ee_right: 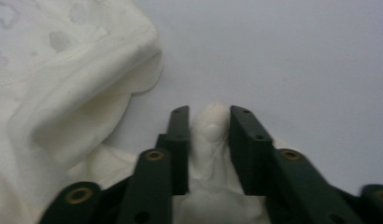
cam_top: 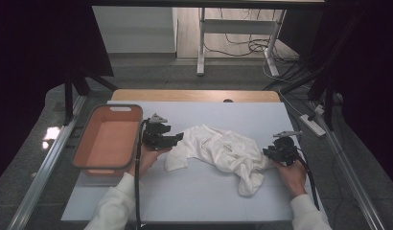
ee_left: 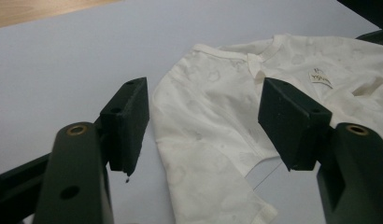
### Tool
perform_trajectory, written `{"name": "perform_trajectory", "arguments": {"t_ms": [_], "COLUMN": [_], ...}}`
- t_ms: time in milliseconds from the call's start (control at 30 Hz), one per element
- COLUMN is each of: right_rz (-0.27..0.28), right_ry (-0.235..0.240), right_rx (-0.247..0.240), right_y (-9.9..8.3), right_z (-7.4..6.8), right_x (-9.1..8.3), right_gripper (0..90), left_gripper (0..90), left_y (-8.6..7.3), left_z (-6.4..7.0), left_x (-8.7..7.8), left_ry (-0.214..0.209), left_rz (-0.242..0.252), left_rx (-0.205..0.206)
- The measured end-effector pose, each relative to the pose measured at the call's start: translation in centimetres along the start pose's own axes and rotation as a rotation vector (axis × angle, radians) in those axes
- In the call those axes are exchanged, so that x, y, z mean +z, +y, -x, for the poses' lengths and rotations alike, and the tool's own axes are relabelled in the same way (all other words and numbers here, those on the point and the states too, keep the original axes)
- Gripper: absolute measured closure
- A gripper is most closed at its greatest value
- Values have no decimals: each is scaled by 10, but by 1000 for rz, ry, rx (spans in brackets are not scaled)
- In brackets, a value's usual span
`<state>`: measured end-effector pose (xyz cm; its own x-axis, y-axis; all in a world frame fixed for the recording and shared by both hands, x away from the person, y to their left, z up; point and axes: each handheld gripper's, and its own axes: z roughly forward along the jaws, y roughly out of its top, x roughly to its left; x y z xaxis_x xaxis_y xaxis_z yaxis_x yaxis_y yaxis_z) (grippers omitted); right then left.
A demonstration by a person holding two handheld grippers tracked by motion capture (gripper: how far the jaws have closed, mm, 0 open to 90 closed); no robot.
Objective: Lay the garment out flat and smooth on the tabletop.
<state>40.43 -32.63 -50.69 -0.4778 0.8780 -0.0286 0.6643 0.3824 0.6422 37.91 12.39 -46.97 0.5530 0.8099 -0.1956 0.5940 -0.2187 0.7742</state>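
A white garment (cam_top: 222,152) lies crumpled across the middle of the white table top (cam_top: 194,191). The left gripper view looks along it, with a neckline, a small label and a sleeve (ee_left: 203,140). My left gripper (cam_top: 171,139) is at the garment's left end, open; its jaws stand wide apart just above the sleeve with nothing held (ee_left: 201,123). At the garment's right end, my right gripper (cam_top: 270,154) is shut on a bunched fold of the white garment (ee_right: 209,128), which sticks out between the jaws.
An orange basket with a grey rim (cam_top: 108,139) stands at the table's left side, close to my left hand. A wooden strip (cam_top: 194,95) runs along the far edge. Beyond it are a desk frame and cables on the floor.
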Motion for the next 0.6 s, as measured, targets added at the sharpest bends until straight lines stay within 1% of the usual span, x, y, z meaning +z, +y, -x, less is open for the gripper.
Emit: {"name": "perform_trajectory", "arguments": {"t_ms": [67,100,133,200,233,333,467,500,533,600], "right_rz": [-15,-23,-15,5,9,-1,5,9,3,-2], "right_ry": [1,1,11,28,37,43,70,74,83,99], "right_rx": [-10,-14,-16,2,4,-15,3,4,-3,-20], "right_y": [0,-1,-2,-6,-10,-22,-37,-40,-42,-48], "right_z": [-1,-1,-2,-5,-7,-13,-18,-21,-24,-34], "right_x": [-3,-5,-8,-17,-22,-34,-49,-52,-55,-60], "right_gripper": [769,813,864,864,864,864,869,878,893,893], "left_gripper": [343,343,343,344,344,344,344,344,344,344], "left_y": [0,0,0,0,0,-1,1,2,2,2], "left_z": [0,0,0,-1,-2,-2,0,0,0,-1], "left_x": [-1,-2,-3,-4,-4,-4,-5,-6,-5,-5], "left_ry": [1,3,4,5,5,4,-1,-2,-3,-4], "left_rz": [3,4,6,12,11,9,15,17,17,16], "left_rx": [1,1,3,3,-1,-3,8,10,11,9]}}
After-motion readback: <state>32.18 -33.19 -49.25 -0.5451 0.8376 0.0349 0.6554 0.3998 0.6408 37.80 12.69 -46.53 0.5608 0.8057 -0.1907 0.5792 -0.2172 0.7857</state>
